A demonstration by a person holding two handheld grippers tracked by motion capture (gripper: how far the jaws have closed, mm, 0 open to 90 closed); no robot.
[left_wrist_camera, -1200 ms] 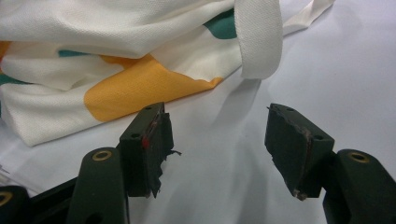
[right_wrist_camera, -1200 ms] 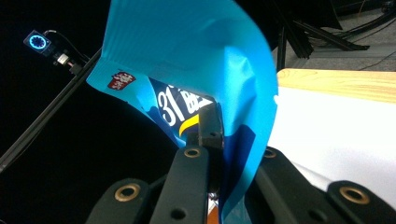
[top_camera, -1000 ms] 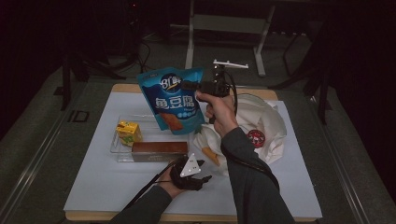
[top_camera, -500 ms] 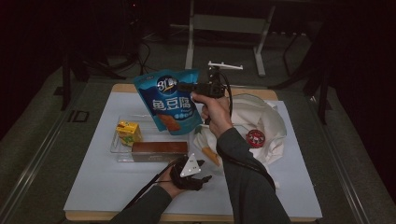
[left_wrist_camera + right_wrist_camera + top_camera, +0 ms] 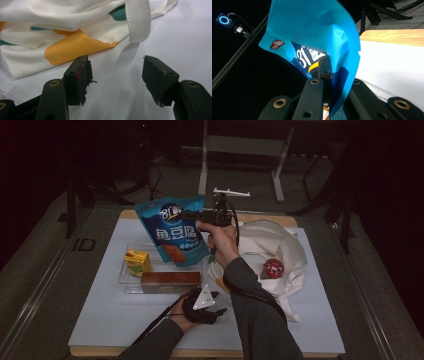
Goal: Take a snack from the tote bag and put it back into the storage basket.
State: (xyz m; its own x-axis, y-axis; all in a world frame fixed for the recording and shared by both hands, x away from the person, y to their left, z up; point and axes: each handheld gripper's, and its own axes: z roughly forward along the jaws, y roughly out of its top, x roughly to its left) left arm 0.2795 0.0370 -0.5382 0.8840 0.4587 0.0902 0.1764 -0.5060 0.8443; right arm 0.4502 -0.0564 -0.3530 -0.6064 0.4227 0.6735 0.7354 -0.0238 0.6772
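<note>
A blue snack pouch (image 5: 175,232) hangs in the air over the clear tray (image 5: 125,282), held by its top edge. My right gripper (image 5: 192,215) is shut on that pouch (image 5: 317,37), its jaws pinching the foil near the top. My left gripper (image 5: 220,311) rests low on the white table cover in front of the tray. Its jaws stand open with nothing between them (image 5: 116,75). Just beyond them lies the white cloth bag (image 5: 62,30) with orange and green patches.
The clear tray holds a yellow carton (image 5: 137,261) and a brown box (image 5: 171,282). The white cloth bag (image 5: 280,247) lies at the right with a red-lidded can (image 5: 273,268) in it. Dark floor and stands surround the table.
The right gripper has carried the blue pouch leftward and slightly down, over the tray. The left gripper has stayed put.
</note>
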